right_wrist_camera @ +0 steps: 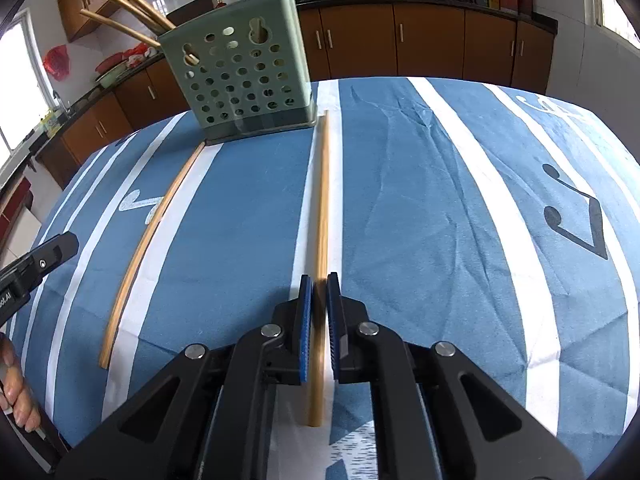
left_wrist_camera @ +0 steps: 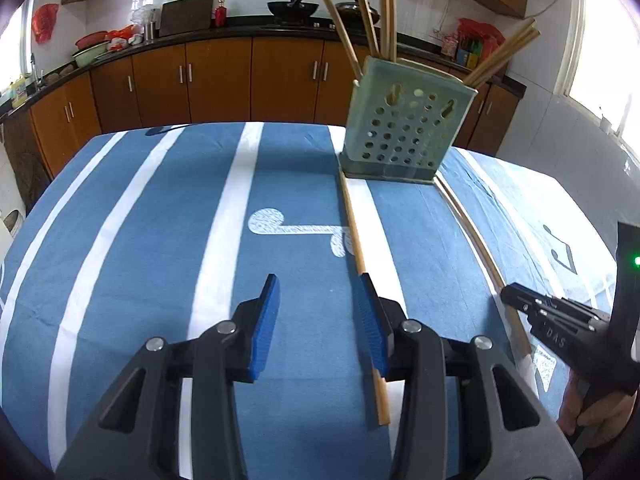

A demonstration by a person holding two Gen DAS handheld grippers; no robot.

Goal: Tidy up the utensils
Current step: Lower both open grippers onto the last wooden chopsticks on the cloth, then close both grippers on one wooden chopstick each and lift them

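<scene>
A green perforated utensil holder stands on the blue striped tablecloth and holds several bamboo chopsticks. It also shows in the right wrist view. One chopstick lies on the cloth from the holder's base toward my left gripper, which is open with its right pad beside the stick. My right gripper is shut on a second pair of chopsticks lying on the cloth. The right gripper shows in the left wrist view at the right edge.
The left chopstick curves along the cloth in the right wrist view, with the left gripper's finger beside it. Brown kitchen cabinets and a black counter with woks line the back wall. A window is at the right.
</scene>
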